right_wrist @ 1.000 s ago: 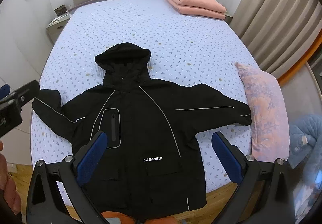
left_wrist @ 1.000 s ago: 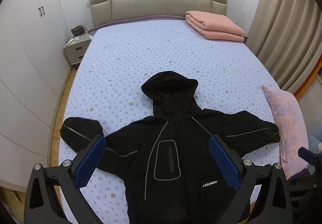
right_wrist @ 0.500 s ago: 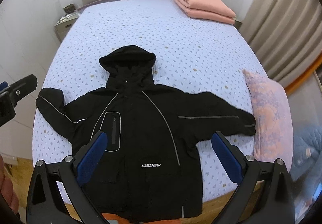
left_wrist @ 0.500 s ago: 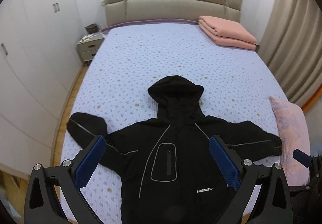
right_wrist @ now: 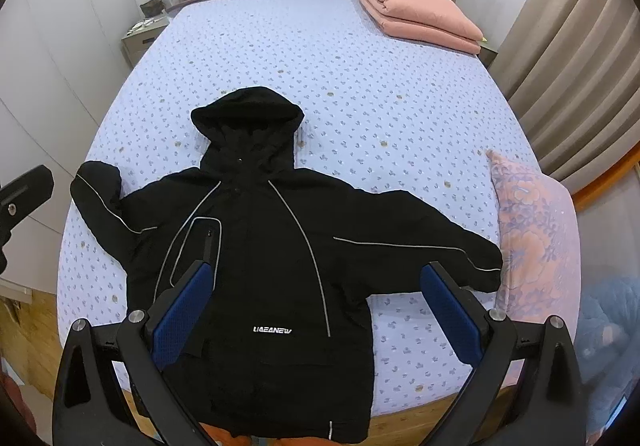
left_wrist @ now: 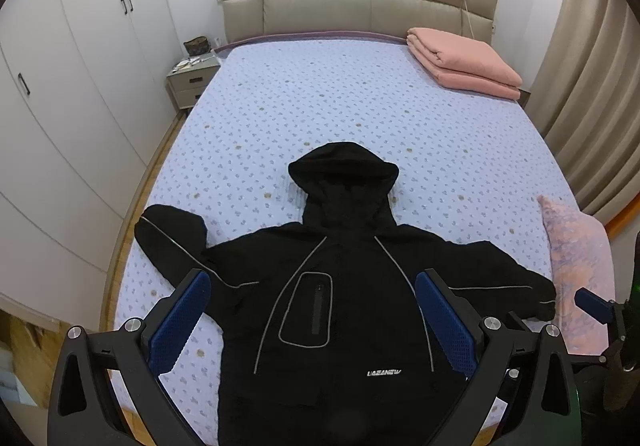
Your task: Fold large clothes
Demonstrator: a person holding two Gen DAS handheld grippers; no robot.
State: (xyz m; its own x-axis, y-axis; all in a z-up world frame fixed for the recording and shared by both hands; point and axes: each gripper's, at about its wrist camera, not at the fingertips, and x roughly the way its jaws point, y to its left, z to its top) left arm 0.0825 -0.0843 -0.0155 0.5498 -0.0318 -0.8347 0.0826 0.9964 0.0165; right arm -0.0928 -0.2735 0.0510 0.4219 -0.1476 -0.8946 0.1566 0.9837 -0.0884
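Note:
A black hooded jacket (left_wrist: 344, 306) with grey piping lies face up on the bed (left_wrist: 360, 105), hood toward the headboard, both sleeves spread sideways. It also shows in the right wrist view (right_wrist: 272, 254), its hem hanging at the bed's foot edge. My left gripper (left_wrist: 312, 320) is open and empty, held above the jacket's chest. My right gripper (right_wrist: 316, 312) is open and empty, above the jacket's lower front. The right gripper's blue tip (left_wrist: 594, 304) shows at the left wrist view's right edge.
A folded pink blanket (left_wrist: 464, 63) lies at the bed's far right corner. A pink floral pillow (right_wrist: 536, 238) lies along the right edge. White wardrobes (left_wrist: 60, 105) and a nightstand (left_wrist: 192, 79) stand left, curtains (left_wrist: 592, 93) right.
Both grippers have pulled back and tilted up, so the jacket sits lower and more of the room shows. The jacket has not moved. Both stay open.

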